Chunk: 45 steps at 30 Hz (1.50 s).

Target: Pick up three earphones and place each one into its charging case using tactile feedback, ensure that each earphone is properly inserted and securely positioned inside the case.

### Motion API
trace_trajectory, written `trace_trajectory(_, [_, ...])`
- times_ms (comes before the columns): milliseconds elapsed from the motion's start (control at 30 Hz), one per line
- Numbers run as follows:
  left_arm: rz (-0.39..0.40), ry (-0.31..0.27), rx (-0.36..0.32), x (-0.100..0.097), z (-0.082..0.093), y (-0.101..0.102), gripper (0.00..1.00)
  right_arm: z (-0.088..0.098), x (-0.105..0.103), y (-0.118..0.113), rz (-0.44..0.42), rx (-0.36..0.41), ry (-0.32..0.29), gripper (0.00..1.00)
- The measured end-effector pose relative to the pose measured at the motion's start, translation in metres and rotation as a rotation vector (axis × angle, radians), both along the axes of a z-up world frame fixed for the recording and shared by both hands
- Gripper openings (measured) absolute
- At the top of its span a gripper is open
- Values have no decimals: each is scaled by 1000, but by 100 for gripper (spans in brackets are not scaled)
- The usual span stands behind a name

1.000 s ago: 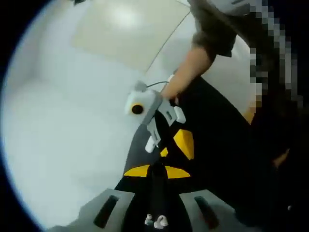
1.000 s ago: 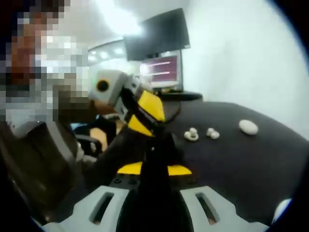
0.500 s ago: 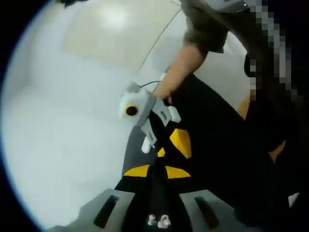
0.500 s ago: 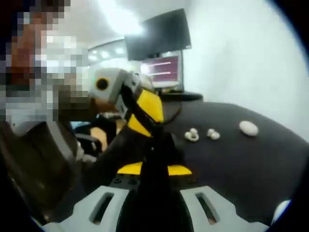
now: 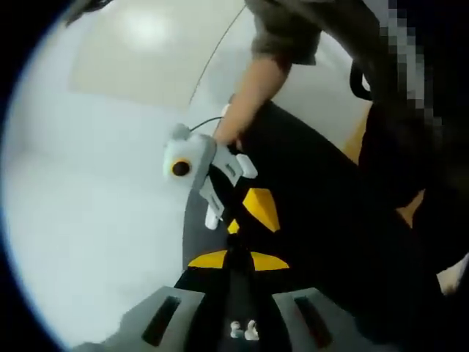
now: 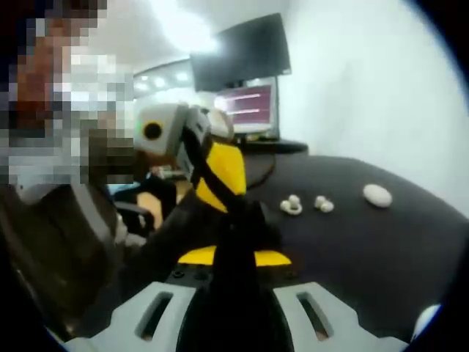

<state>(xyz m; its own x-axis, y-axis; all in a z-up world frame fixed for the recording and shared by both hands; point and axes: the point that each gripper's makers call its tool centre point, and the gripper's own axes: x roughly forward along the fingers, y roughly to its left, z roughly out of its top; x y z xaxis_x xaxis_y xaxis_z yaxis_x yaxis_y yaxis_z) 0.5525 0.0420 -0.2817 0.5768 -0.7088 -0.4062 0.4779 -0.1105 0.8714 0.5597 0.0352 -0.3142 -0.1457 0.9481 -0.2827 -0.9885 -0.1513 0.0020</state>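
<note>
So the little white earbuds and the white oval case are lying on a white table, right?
Not quite: the table is black, not white. The right gripper view shows the small white earbuds and the white oval case lying on its dark surface.

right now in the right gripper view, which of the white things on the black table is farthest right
The smooth oval case. It lies alone, right of the two small lumpy earphone clusters and, and is larger than either.

My left gripper (image 6: 229, 196) and my right gripper (image 5: 236, 224): jaws pressed together, tips meeting each other. My forearm (image 5: 245, 99): bare, extended.
</note>
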Motion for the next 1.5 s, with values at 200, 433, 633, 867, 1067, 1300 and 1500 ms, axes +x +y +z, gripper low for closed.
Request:
trace_trajectory(200, [-2,26,-6,-1,1,-1,8,0,0,0,1,0,1,18])
trace_trajectory(433, [-6,59,-40,-4,4,-1,11,-1,1,0,1,-3,0,18])
trace_trajectory(633, [2,55,-48,-3,6,2,11,0,1,1,4,-2,-1,18])
trace_trajectory(867, [1,187,-192,-7,16,3,12,0,1,1,4,-2,-2,18])
trace_trajectory(1067, [47,563,-479,3,18,18,21,0,2,0,5,0,-16,18])
trace_trajectory(1300, [87,741,-604,18,-2,17,27,1,0,0,10,4,-52,18])
trace_trajectory(1500, [50,785,-583,16,-11,5,32,1,-1,0,16,10,-83,18])
